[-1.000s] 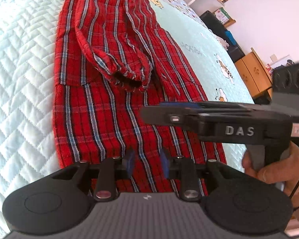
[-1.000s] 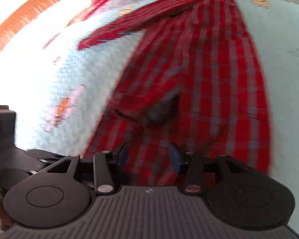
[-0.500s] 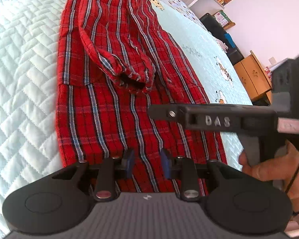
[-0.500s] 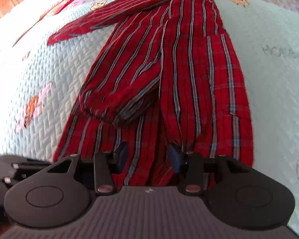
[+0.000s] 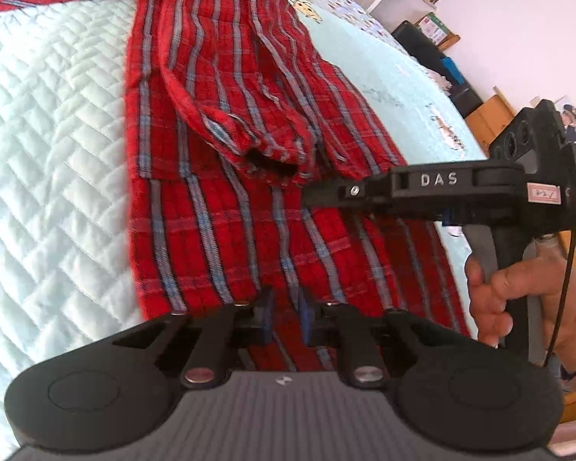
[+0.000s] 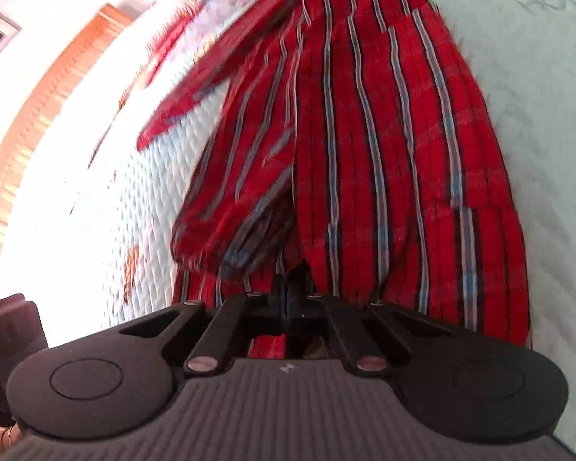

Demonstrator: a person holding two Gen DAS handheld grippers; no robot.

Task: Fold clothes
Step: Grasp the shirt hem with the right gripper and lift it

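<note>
A: Left wrist view: the red plaid shirt (image 5: 226, 176) is lying on the quilted bedspread (image 5: 50, 146).
B: The left gripper (image 5: 284, 319) is pinching its hem, jaws freshly narrowed; the right gripper (image 6: 288, 299) is sitting clamped tight on the fabric.

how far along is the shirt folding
About midway, it seems. Done: the red plaid shirt lies in a narrow strip on the quilt, sides turned in, one sleeve laid over the body. In hand: the jaws of the left gripper and right gripper have just been closing at the near hem; the right looks shut on the cloth. Left: folding the hem up toward the collar.
</note>
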